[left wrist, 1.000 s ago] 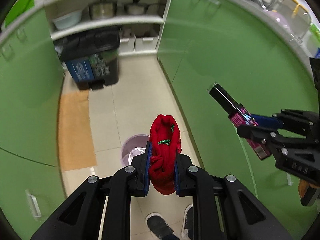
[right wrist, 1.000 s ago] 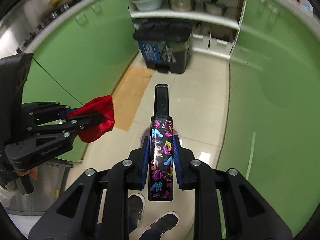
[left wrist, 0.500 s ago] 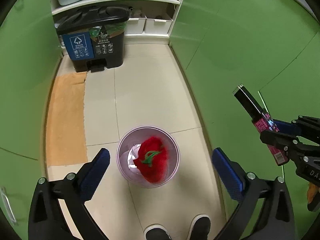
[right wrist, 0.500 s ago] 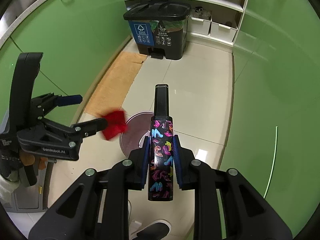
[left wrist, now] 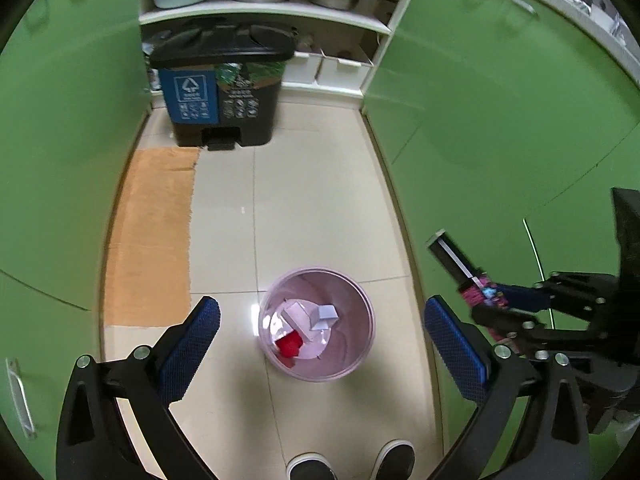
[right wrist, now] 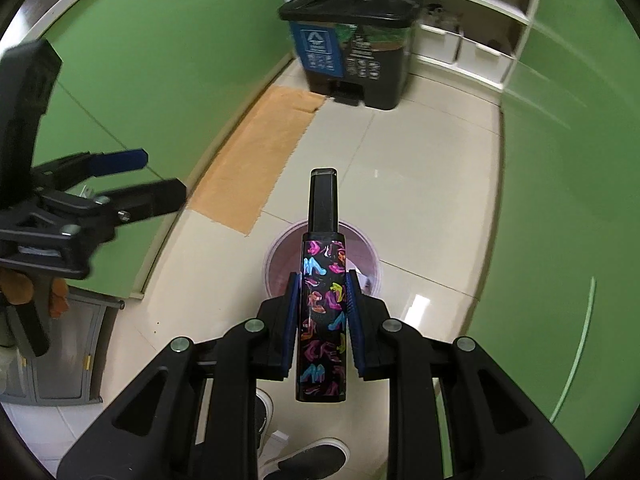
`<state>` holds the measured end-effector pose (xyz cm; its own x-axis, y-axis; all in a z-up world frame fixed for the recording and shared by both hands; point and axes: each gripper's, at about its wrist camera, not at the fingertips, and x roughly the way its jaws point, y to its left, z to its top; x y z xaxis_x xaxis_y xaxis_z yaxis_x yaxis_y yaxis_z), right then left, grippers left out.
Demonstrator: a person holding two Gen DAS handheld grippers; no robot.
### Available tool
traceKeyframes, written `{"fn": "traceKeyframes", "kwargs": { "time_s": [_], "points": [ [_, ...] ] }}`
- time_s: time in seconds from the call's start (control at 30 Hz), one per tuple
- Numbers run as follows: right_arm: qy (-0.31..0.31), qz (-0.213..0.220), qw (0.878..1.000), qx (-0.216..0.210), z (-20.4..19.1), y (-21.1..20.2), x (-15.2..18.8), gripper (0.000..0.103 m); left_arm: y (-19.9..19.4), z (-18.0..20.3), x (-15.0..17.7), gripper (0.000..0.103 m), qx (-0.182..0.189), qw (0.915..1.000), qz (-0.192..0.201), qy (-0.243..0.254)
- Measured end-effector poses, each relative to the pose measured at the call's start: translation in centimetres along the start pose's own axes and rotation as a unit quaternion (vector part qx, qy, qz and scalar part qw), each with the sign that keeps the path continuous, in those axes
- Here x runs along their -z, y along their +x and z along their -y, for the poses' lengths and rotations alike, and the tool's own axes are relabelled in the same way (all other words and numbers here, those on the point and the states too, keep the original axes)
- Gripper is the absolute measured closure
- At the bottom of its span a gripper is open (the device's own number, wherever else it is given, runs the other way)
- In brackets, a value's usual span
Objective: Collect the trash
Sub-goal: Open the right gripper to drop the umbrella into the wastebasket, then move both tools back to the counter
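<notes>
Right gripper [right wrist: 322, 312]: patterned box [right wrist: 322, 320] front.

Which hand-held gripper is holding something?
The right hand-held gripper: its blue pads are shut on a slim black box printed with colourful shoes. The left hand-held gripper is wide open and empty above the round pink wastebasket.
</notes>
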<state>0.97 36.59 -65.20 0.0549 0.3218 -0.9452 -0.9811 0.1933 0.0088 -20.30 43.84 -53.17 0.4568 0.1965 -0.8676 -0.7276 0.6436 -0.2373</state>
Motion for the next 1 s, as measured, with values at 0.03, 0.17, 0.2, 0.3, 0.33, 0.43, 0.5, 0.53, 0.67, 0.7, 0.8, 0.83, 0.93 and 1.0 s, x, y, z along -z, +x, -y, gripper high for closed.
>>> {"fn": "traceKeyframes", "kwargs": {
  "time_s": [0.03,0.17,0.2,0.3,0.33,0.43,0.5,0.53,0.67,0.7,0.8,0.83,0.93,1.0],
  "points": [
    [-0.006,-0.001,1.0,-0.002,-0.4,0.4,-0.3,0.08,-0.3,-0.5,0.0,0.005,-0.002,1.0,0.005,-0.003],
    [-0.013,0.008,1.0,0.002,-1.1,1.7,-1.5,0.016,-1.1,-1.7,0.2,0.005,-0.008,0.9998,0.016,-0.011],
    [-0.01,0.016,1.0,-0.003,-1.0,1.8,-1.7,0.006,-1.3,-1.8,0.2,0.005,-0.01,0.9997,0.018,-0.013],
    [-0.005,0.025,1.0,0.007,-0.8,1.8,-2.0,0.005,-1.8,-2.2,0.3,0.005,-0.012,0.9996,0.021,-0.017],
    [-0.002,0.024,1.0,0.007,-0.7,1.8,-2.0,0.005,-1.9,-2.1,0.3,0.005,-0.012,0.9996,0.019,-0.017],
    [0.004,0.027,1.0,0.014,-0.4,0.9,-2.2,0.005,-2.6,-1.5,0.1,0.005,-0.011,0.9997,0.016,-0.015],
    [0.01,0.025,1.0,0.016,-0.2,-0.5,-2.2,0.005,-3.8,-0.6,-0.3,0.005,-0.008,0.9998,0.015,-0.012],
    [0.012,0.025,0.999,0.017,-0.1,-1.2,-2.2,0.005,-4.3,-0.1,-0.6,0.005,-0.007,0.9998,0.015,-0.009],
    [0.027,0.033,0.999,0.019,-0.1,-7.1,-2.3,0.005,-8.7,3.1,-1.9,0.005,0.0,0.9998,0.016,0.008],
    [0.031,0.035,0.999,0.02,-0.1,-8.8,-2.3,0.005,-10.8,4.3,-2.4,0.005,0.001,0.9997,0.021,0.014],
    [0.044,0.048,0.998,0.027,-0.2,-15.4,-2.4,0.005,-15.5,7.3,-3.5,0.005,0.001,0.9991,0.027,0.032],
    [0.05,0.052,0.997,0.03,-0.2,-17.6,-2.3,0.005,-17.8,8.7,-4.0,0.005,0.002,0.9988,0.031,0.039],
    [0.075,0.071,0.994,0.043,0.2,-26.2,-1.5,0.005,-23.5,12.2,-5.3,0.005,0.007,0.9976,0.038,0.057],
    [0.09,0.082,0.991,0.052,0.6,-31.0,-0.9,0.004,-26.8,14.3,-6.0,0.005,0.013,0.9965,0.043,0.07]
  ]
}}
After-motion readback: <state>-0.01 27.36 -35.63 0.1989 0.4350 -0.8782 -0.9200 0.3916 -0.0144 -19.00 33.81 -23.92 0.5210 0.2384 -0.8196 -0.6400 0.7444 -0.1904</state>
